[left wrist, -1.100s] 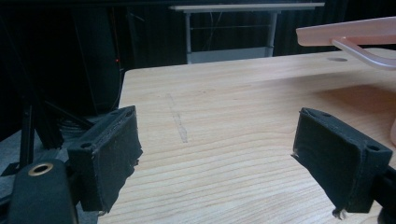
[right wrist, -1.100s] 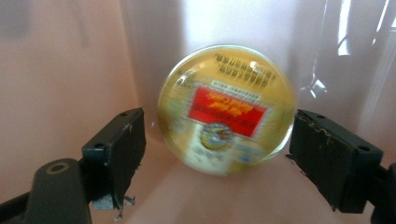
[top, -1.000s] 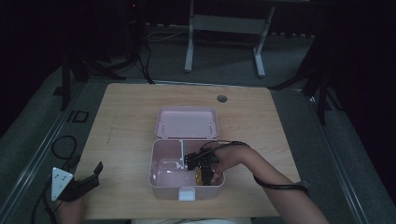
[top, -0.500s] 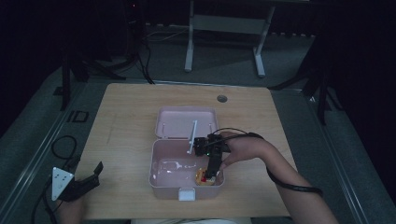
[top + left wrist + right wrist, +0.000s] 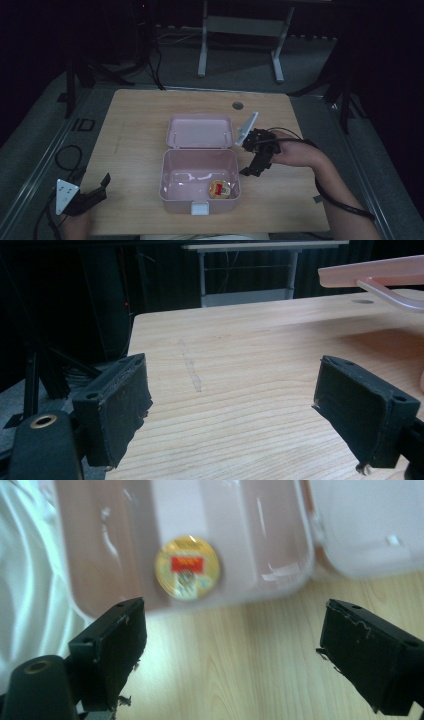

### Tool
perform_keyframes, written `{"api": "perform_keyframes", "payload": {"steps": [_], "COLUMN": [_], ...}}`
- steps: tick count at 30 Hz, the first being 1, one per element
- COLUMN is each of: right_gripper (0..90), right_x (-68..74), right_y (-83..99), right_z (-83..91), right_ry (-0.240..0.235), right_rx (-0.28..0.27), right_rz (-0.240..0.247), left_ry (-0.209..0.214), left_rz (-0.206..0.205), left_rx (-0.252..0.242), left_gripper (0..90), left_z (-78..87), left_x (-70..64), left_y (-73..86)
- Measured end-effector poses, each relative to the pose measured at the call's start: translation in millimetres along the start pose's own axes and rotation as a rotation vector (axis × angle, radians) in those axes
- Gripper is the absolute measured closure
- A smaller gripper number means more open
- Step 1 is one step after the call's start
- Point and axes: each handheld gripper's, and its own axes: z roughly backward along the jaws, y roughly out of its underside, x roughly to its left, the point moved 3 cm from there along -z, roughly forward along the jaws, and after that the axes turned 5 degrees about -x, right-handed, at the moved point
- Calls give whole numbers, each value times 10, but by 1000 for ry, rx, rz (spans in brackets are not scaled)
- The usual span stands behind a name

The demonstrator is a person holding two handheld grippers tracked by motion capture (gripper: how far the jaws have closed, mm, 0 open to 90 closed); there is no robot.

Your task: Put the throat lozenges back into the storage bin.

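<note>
Now, these things are seen:
Round tin: a small gold tin [image 5: 220,188] with a red label is seen lying flat on the floor of the pink box, in the corner near the front wall and the right wall. It is also seen from the right gripper view [image 5: 187,567], where it looks blurred.
Pink box: the box [image 5: 167,170] is set in the middle of the table with its lid [image 5: 200,131] laid open behind it. A white latch [image 5: 200,208] is seen on its front wall. Its edge is also seen from the left gripper view [image 5: 370,272].
Right gripper: the right gripper [image 5: 256,165] is held just beside the right wall of the box, above the table. Its jaws are spread wide apart, and nothing is held between them. The tin is not touched by it.
Left gripper: the left gripper [image 5: 100,187] is held at the front left corner of the table, well apart from the box. Its jaws are spread apart too, with just bare wood between them.
Table: the wooden table [image 5: 135,125] is seen under the box. A small round hole [image 5: 238,105] is seen near its back edge.
</note>
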Motion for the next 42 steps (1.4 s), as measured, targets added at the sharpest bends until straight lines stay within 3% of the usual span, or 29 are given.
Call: {"api": "perform_keyframes", "payload": {"steps": [5, 9, 13, 14, 17, 21, 23, 28, 34, 37, 42], "right_gripper": [113, 112, 112, 113, 113, 113, 113, 112, 112, 112, 112], "right_x": [-80, -125, -159, -195, -254, -315, -343, -439, -559, -620, -703], "right_y": [309, 552, 709, 811, 958, 1139, 1203, 1340, 1549, 1666, 1860], "right_z": [-44, -207, -343, -434, -577, -789, -864, -949, -1003, -998, -928], "right_ry": [5, 14, 30, 65, 110, 109, 134, 175, 272, 368, 484], "right_rx": [-17, -26, -70, -105, -149, -148, -131, -209, -330, -365, -423], "right_rz": [-62, -100, -135, -148, -174, -213, -218, -284, -367, -407, -494], "left_ry": [0, -1, -1, -1, -1, -1, 0, 1, 1, 2, 1], "left_rz": [2, 1, 0, 0, 0, 0, 0, 2, 4, 3, 4], "left_rx": [0, 2, 1, 1, 2, 3, 3, 2, 1, 0, 0], "left_gripper": [150, 150, 150, 150, 150, 150, 150, 150, 150, 150, 150], "left_z": [0, -1, -2, -2, -1, -3, -3, -1, 0, 0, 0], "left_x": [-1, -2, -3, -3, -3, -3, -4, 0, 1, 1, 1], "left_y": [0, 0, 0, 0, 0, 0, 0, 0, 0, 0, 0]}}
